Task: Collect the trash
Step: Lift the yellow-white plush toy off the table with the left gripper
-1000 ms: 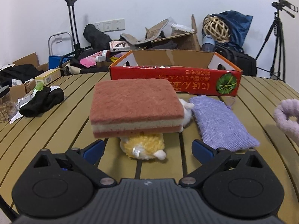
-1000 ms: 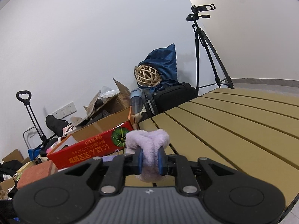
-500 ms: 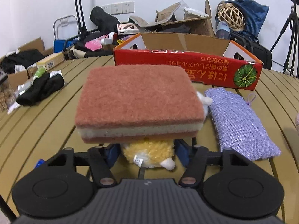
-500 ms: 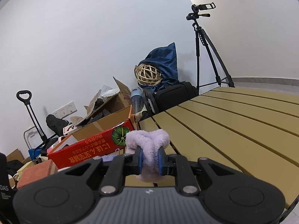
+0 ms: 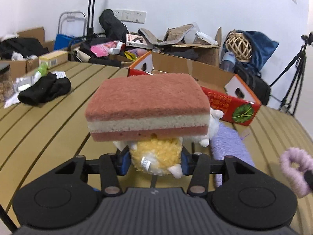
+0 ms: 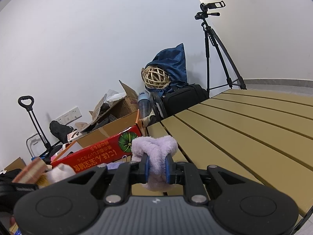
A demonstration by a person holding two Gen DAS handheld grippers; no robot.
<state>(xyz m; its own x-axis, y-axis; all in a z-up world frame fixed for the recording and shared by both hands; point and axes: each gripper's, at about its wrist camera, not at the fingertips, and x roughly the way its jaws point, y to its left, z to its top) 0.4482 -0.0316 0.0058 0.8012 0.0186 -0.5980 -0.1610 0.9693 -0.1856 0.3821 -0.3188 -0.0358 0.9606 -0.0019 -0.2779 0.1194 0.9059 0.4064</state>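
A wide counter [image 5: 49, 105] of tan slats fills both views, and I place everything by the red cardboard box [image 5: 230, 105] standing open on it, its watermelon print facing me. Behind the box, along the white wall, lie heaped cartons, dark bags, a woven rattan ball [image 6: 155, 77] and a camera tripod [image 6: 212, 45].

Just in front of the box, a thick pink-and-white sponge [image 5: 146, 107] sits on top of a small yellow plush toy [image 5: 156, 156], with a lilac fabric pouch [image 5: 228, 145] just to their right. My left gripper [image 5: 154, 161] has just been closing its jaws, and they now pinch the plush toy on both flanks. The toy looks soft and very light and will squash in the grip; I judge that the sponge, merely resting on top, could slide off if I tilt.

My right gripper [image 6: 157, 169], to the right of the box, has its jaws pressed tight on a fluffy lilac scrunchie [image 6: 154, 148]. It is limp and feather-light, and it bulges above the pads.
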